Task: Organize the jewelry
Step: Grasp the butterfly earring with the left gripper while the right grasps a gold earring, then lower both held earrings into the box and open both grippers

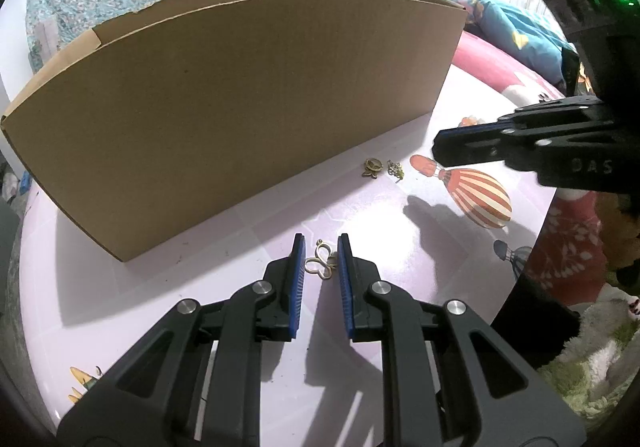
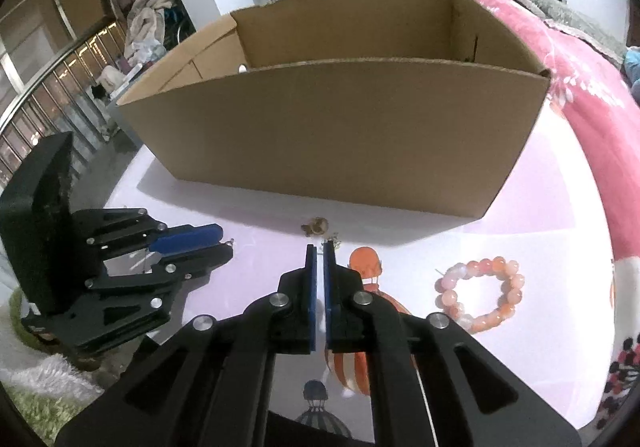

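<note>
Gold wire pendant [image 1: 320, 264] lying on the bench [image 1: 256, 231] between the left gripper [image 1: 321, 247] jaws, parted just wider than it, pads not touching. Right gripper [image 2: 320, 247] jaws nearly pressed together, a thin slit left, apparently pinching nothing. Further out, two small bronze charms [image 1: 382, 168] beside the cardboard box [image 2: 320, 135], bead bracelet [image 2: 480, 293] off right. Risk: flat, thin wire sliding out from closing pads, or getting flicked under the box.

We see bright overhead light w/ glare on the tabletop [image 2: 540, 175], sharp shadows, strong fisheye distortion, dark vignetted corners.
</note>
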Available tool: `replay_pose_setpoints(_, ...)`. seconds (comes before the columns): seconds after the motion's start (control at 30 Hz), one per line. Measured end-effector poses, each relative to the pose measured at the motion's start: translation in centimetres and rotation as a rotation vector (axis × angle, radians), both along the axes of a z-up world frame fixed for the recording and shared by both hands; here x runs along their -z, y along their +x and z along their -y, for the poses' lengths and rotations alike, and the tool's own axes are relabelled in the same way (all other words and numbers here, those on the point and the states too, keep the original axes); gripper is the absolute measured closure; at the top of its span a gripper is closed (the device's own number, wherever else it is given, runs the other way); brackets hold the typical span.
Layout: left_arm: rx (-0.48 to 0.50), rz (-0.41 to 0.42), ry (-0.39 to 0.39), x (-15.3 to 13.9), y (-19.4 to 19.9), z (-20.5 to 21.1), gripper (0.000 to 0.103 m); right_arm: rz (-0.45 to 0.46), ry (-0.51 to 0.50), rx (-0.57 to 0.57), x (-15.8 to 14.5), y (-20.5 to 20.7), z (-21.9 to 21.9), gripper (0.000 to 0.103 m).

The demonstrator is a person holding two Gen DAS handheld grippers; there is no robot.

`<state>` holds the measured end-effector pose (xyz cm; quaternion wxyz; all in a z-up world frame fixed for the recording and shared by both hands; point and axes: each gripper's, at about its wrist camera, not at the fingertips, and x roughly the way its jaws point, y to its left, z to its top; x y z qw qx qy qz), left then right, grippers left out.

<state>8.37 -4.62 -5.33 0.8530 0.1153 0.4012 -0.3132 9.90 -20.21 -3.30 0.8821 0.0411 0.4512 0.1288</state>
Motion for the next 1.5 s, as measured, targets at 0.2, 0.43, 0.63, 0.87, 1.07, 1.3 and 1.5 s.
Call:
replay_pose_setpoints(0.2,0.001,0.005,0.002,0.0,-0.2,0.1,0.088,0.000,-0.075,-0.025,1.3,1.4,-1.2,0.069)
replay_pose_setpoints(0.43,0.001,0.005,-0.002,0.0,-0.3,0.1,0.088,0.015,-0.165,-0.052,2.1,2.2,-2.0,0.097)
replay_pose_setpoints(0.63,0.001,0.008,-0.010,0.0,-0.2,0.0,0.088,-0.001,-0.099,-0.031,2.1,2.1,-1.0,0.101)
replay_pose_setpoints(0.87,0.004,0.002,-0.024,0.0,-0.4,0.0,0.088,0.032,-0.007,0.013,-0.1,1.4,0.6,0.101)
replay_pose_setpoints(1.07,0.010,0.004,-0.034,-0.3,-1.0,0.2,0.088,0.074,-0.003,0.024,-1.9,0.5,0.9,0.101)
replay_pose_setpoints(1.3,0.001,0.036,-0.058,-2.8,-2.1,-0.3,0.088,0.131,0.016,0.024,-4.1,-0.8,1.1,0.101)
replay_pose_setpoints(1.5,0.015,0.123,-0.154,-9.0,-2.8,-1.0,0.088,0.250,0.037,-0.036,-9.0,-1.2,0.5,0.101)
